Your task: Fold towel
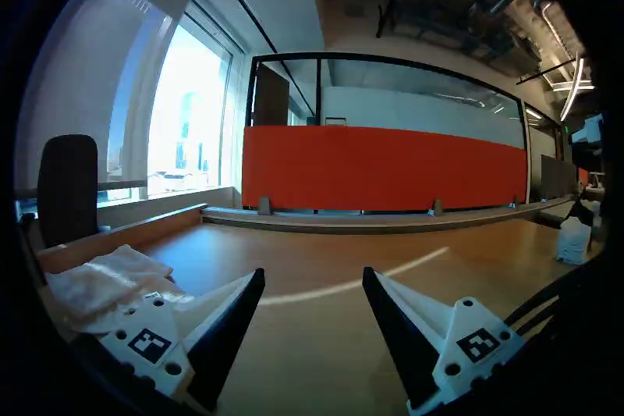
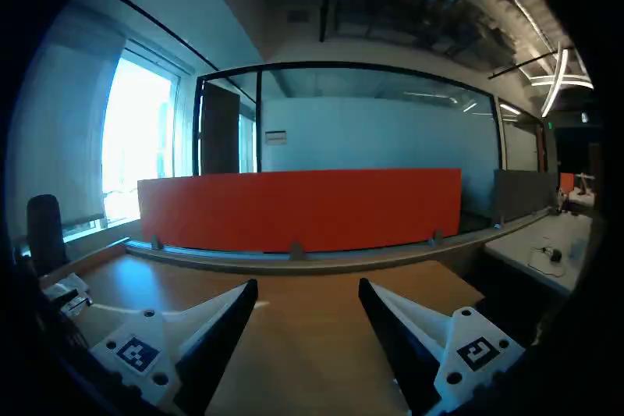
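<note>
Left claw (image 1: 312, 272): fingers apart, nothing between them, held low over the wooden desk (image 1: 327, 338), pointed square at the orange partition (image 1: 382, 170).

Towel (image 1: 101, 283): white rumpled heap on the desk, on my side of the partition and out past its left end. It lies just beside my left finger, not between the two.

Right claw (image 2: 306, 283): fingers apart too, empty, facing the partition's middle. The desk edge falls away toward the partition's right end.

Risks, as I judge them:
- The towel sits close to the desk's raised lip, so a sideways reach could shove it against that rim instead of catching it.
- The heap hides its corners. A blind pinch may take several layers, and the fold comes out crooked.
- The right claw looks well apart from the towel. If it arrives late, one corner drags.
</note>
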{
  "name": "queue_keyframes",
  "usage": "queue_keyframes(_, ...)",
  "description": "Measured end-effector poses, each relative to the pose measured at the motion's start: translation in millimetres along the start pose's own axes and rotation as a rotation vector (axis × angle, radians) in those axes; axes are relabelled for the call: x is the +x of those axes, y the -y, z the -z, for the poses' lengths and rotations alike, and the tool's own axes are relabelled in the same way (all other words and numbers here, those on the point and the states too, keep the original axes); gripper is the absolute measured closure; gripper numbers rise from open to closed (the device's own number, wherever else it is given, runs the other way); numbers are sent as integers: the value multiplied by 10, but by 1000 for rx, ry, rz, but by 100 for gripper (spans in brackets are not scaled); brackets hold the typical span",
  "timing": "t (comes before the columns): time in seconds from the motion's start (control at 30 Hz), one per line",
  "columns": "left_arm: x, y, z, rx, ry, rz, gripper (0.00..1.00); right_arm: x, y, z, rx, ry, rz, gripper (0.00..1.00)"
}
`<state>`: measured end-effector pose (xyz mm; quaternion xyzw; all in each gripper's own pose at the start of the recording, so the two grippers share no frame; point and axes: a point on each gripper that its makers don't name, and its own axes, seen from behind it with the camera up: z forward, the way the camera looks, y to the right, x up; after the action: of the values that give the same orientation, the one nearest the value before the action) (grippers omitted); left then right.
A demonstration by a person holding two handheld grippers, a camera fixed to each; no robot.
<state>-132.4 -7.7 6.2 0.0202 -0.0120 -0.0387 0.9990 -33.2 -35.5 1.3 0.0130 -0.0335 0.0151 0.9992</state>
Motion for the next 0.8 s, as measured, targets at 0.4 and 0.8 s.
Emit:
queue_keyframes(0.4,19,14,21,12,-20,-31,7,-22,-34,-43,-3,2,-1,0)
queue_keyframes(0.8,28,2,39,11,-21,-35,7,-10,-125,-41,-7,-17,12,0)
